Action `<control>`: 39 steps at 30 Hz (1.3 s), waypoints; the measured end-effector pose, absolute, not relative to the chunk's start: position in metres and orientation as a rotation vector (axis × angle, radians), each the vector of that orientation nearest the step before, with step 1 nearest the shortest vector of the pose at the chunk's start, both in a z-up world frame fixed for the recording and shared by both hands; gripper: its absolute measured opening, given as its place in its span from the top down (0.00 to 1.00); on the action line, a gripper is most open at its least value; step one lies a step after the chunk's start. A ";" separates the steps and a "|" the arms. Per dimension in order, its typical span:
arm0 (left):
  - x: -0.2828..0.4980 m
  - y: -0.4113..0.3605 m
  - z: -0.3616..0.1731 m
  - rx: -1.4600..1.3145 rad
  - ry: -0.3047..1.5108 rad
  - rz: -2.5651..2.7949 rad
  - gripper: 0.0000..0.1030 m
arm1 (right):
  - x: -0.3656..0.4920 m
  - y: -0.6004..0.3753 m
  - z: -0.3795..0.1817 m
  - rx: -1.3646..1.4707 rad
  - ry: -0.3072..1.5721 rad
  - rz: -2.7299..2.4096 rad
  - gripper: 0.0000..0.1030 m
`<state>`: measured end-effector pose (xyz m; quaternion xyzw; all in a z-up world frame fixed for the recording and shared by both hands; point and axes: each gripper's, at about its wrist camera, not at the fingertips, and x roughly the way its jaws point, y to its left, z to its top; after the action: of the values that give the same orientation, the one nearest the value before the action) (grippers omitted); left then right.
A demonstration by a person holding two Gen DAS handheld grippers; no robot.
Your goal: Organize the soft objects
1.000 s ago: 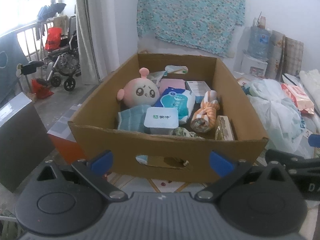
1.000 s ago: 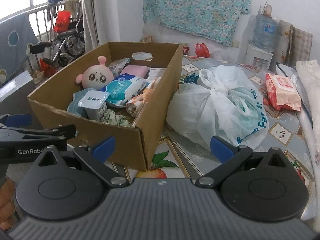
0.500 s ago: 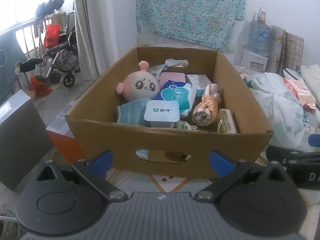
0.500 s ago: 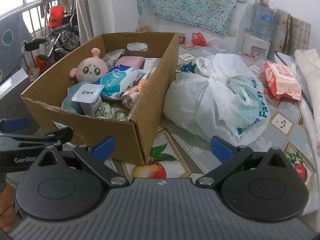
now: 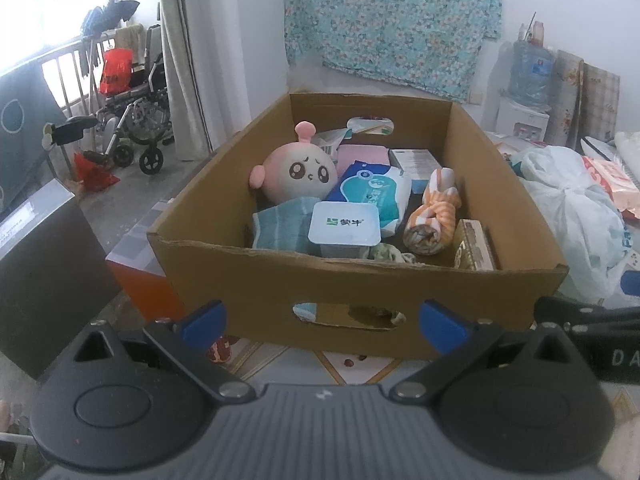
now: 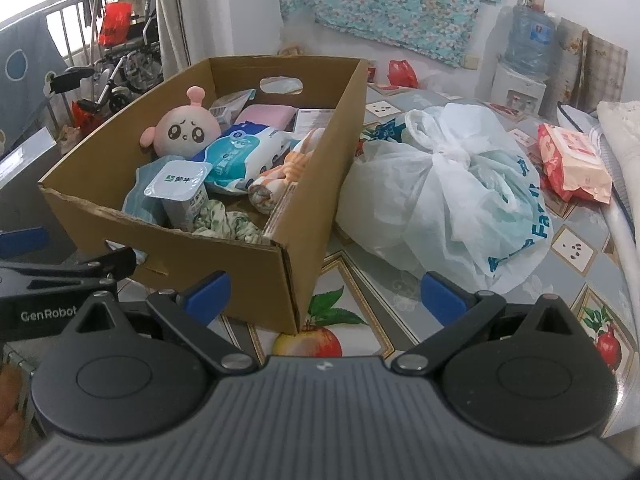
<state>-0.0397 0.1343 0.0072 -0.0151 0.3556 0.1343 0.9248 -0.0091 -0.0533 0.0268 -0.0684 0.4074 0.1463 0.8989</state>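
Note:
A cardboard box (image 5: 352, 284) (image 6: 256, 268) stands on the table. It holds a pink plush toy (image 5: 298, 172) (image 6: 184, 130), a teal towel (image 5: 280, 226), a rolled orange striped cloth (image 5: 434, 216) (image 6: 280, 182), a green patterned cloth (image 6: 224, 222), a wipes pack (image 5: 372, 194) (image 6: 244, 154) and a yogurt cup (image 5: 344, 226) (image 6: 182, 190). My left gripper (image 5: 322, 322) is open and empty, in front of the box's near wall. My right gripper (image 6: 324, 294) is open and empty, at the box's near right corner.
A tied white plastic bag (image 6: 444, 188) (image 5: 576, 208) lies right of the box. A red snack pack (image 6: 572, 164) lies further right. A dark cabinet (image 5: 44, 276) and an orange box (image 5: 140, 280) stand left of the table. A wheelchair (image 5: 132, 120) is at the back left.
Both grippers have risen and tilted down a little, so the box contents sit lower in view and show more fully. Both stay open and empty.

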 end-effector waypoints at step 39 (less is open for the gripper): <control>-0.035 0.133 0.008 -0.024 0.728 0.268 0.00 | -0.004 -0.055 0.025 -0.124 0.848 0.297 0.01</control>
<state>-0.0355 0.1335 0.0083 -0.0119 0.3548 0.1308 0.9257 -0.0039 -0.0547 0.0250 -0.0599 0.4097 0.1433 0.8989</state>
